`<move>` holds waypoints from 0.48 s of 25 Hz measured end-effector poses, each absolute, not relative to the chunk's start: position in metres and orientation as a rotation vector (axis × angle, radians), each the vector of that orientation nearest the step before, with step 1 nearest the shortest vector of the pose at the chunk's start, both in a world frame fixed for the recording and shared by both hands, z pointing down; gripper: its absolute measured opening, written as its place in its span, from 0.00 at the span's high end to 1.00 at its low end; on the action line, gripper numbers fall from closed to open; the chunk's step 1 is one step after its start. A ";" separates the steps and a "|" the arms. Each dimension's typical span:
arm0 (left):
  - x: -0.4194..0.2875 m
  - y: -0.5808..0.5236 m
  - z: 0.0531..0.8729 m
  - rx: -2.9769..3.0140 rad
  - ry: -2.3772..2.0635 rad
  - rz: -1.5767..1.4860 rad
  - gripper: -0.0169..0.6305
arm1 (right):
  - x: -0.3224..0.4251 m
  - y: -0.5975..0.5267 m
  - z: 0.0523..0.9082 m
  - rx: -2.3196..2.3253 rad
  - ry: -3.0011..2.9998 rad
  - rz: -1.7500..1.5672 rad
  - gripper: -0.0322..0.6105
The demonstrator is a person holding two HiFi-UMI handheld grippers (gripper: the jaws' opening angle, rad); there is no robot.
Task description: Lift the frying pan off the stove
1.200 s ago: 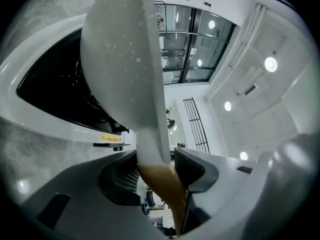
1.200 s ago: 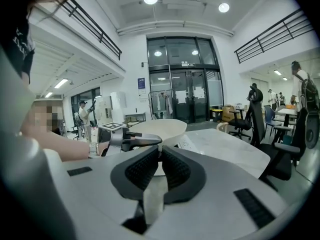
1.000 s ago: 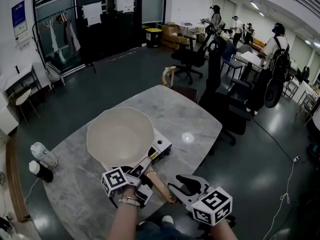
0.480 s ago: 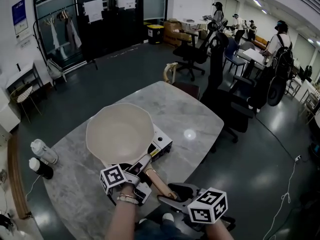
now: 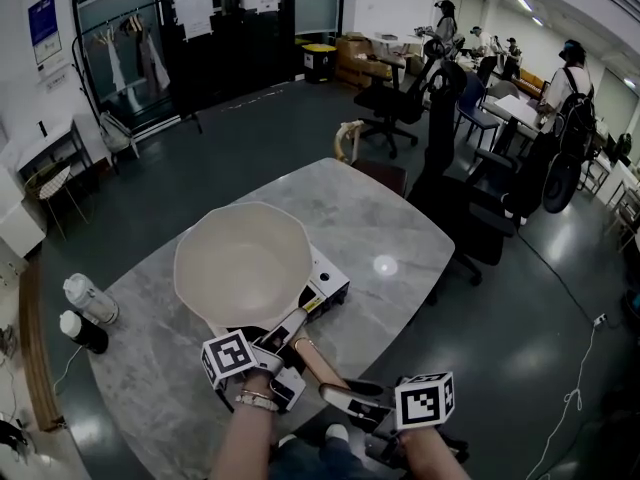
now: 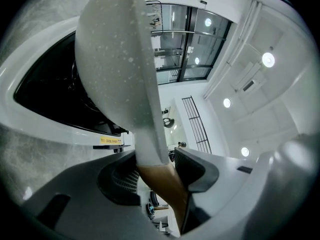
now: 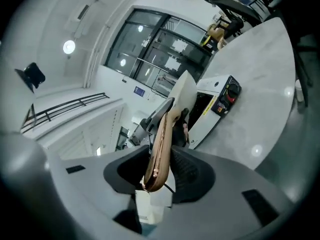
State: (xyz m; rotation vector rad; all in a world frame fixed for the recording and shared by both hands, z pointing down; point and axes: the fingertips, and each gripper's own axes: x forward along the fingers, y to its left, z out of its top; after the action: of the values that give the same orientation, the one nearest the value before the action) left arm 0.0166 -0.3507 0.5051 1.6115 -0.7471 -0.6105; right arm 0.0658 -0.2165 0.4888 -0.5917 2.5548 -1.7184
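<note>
A cream frying pan (image 5: 243, 265) sits over a white portable stove (image 5: 325, 290) on the marble table (image 5: 390, 218). Its handle (image 5: 318, 365), cream near the bowl and wooden at the end, points toward me. My left gripper (image 5: 285, 340) is shut on the handle (image 6: 150, 134) close to the pan's bowl (image 6: 110, 59). My right gripper (image 5: 340, 393) is at the wooden tip (image 7: 160, 149), its jaws closing with the tip between the pads and both pads against it. The stove's knob panel (image 7: 227, 93) shows past the handle.
Two bottles (image 5: 90, 298) (image 5: 80, 331) stand at the table's left edge. Office chairs (image 5: 455, 198) crowd the far right side of the table. People (image 5: 570, 98) stand at desks in the back right. The table's near edge is right under my grippers.
My right gripper has swung left from beside the handle onto its wooden tip, opened wide on the way and closed round it. The left gripper and the pan have hardly moved.
</note>
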 end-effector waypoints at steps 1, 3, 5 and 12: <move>0.017 -0.350 0.506 1.621 -0.755 -0.603 0.64 | 0.066 -0.216 0.490 -0.596 2.580 -1.717 0.72; 0.016 -0.349 0.508 1.629 -0.779 -0.578 0.64 | 0.067 -0.215 0.491 -0.597 2.606 -1.722 0.72; 0.016 -0.349 0.511 1.630 -0.799 -0.554 0.64 | 0.070 -0.217 0.490 -0.596 2.608 -1.726 0.72; 0.018 -0.348 0.514 1.675 -0.842 -0.491 0.64 | 0.069 -0.215 0.500 -0.606 2.651 -1.751 0.72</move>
State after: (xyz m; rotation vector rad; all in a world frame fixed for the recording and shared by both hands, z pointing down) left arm 0.0178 -0.3481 0.5141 1.6755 -0.8418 -0.4913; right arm 0.0690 -0.2146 0.4997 -0.6061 2.6513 -1.7506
